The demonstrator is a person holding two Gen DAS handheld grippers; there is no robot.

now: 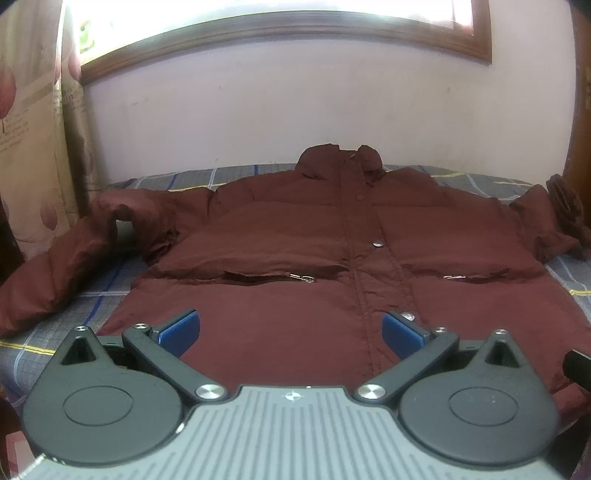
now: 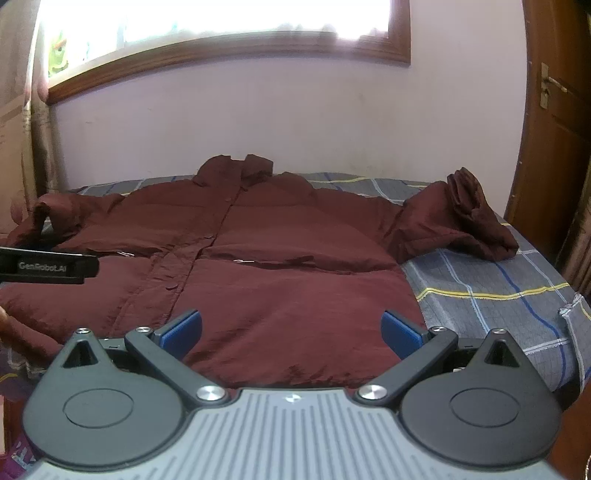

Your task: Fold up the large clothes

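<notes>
A large maroon padded jacket point(image 1: 295, 236) lies flat and face up on the bed, collar toward the wall, both sleeves spread out sideways. It also shows in the right wrist view point(image 2: 258, 258). My left gripper point(image 1: 291, 332) is open and empty, just above the jacket's hem left of the snap placket. My right gripper point(image 2: 291, 334) is open and empty above the hem on the jacket's right half. The left gripper's side point(image 2: 48, 266) shows at the left edge of the right wrist view. The right sleeve cuff point(image 2: 476, 218) lies bunched.
The bed has a grey plaid sheet point(image 2: 480, 288); its right edge drops off near a wooden door point(image 2: 554, 147). A white wall and a window point(image 1: 258, 22) stand behind the bed. A patterned curtain point(image 1: 33, 129) hangs at the left.
</notes>
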